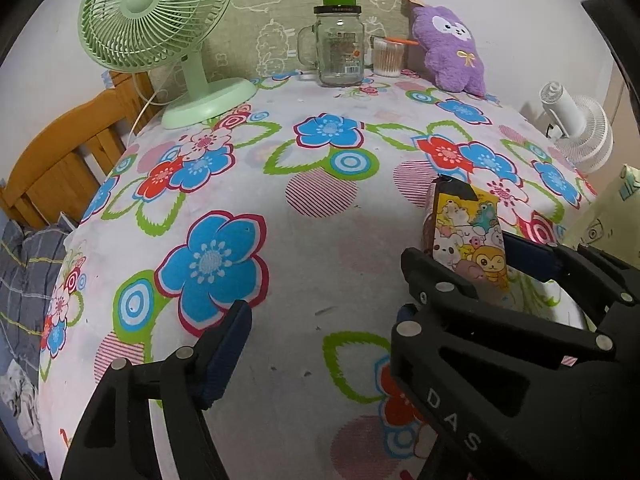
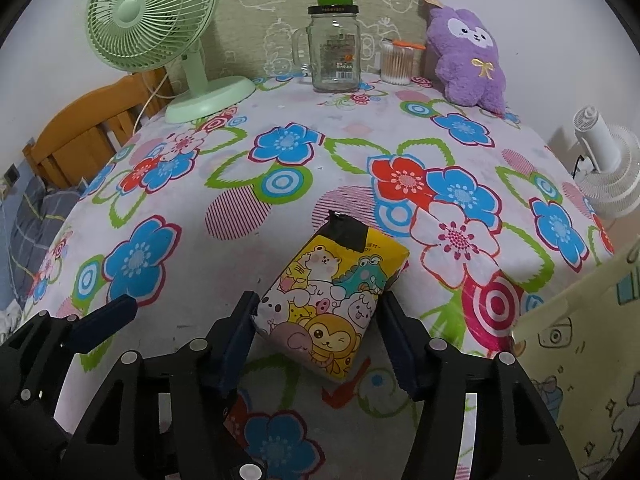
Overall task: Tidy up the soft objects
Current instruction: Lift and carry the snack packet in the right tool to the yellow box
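A yellow tissue pack with cartoon animals (image 2: 332, 300) lies on the flowered tablecloth (image 2: 280, 208) between the open fingers of my right gripper (image 2: 318, 334); the pads stand on either side of it, and I cannot tell if they touch it. The pack also shows in the left wrist view (image 1: 468, 240), with the right gripper (image 1: 472, 264) around it. My left gripper (image 1: 320, 316) is open and empty to the left of it. One left finger (image 2: 106, 318) shows in the right wrist view. A purple plush (image 2: 470, 56) leans against the back wall; it also shows in the left wrist view (image 1: 452, 46).
At the back stand a green desk fan (image 2: 160, 40), a glass jar mug with a green cap (image 2: 334, 44) and a cup of cotton swabs (image 2: 396, 62). A white fan (image 2: 608, 168) is off the right edge. A pale yellow bag (image 2: 580, 340) is at near right. A wooden headboard (image 2: 80, 128) is at left.
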Demonstrator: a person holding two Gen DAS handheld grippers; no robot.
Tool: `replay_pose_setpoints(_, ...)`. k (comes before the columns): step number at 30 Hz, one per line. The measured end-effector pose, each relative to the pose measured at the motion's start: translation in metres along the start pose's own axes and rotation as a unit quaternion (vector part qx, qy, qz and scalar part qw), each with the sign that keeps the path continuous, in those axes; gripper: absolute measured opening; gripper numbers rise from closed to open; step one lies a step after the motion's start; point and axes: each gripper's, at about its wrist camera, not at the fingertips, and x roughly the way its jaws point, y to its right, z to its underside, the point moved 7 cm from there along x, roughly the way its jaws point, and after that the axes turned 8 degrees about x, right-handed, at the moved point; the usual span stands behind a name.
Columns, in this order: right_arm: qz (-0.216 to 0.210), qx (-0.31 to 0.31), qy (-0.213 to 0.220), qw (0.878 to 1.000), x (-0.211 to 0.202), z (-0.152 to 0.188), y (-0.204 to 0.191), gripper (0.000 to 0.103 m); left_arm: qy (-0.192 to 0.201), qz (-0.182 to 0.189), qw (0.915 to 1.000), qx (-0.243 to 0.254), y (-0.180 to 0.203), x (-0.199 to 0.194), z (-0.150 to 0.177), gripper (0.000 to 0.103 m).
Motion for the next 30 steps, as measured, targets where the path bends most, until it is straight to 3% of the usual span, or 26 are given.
replay_pose_setpoints(17,-0.009,-0.003,0.031,0.999,-0.058,0.010,0.003,0.062,0.036,0.004,0.9993,-0.006,0.017,-0.053,0.008,0.077)
replay_pose_setpoints(30,-0.014,-0.009,0.066,0.998,-0.113,0.019,0.013,0.062,0.070,0.000,0.9975,-0.002,0.036,-0.100,0.014,0.092)
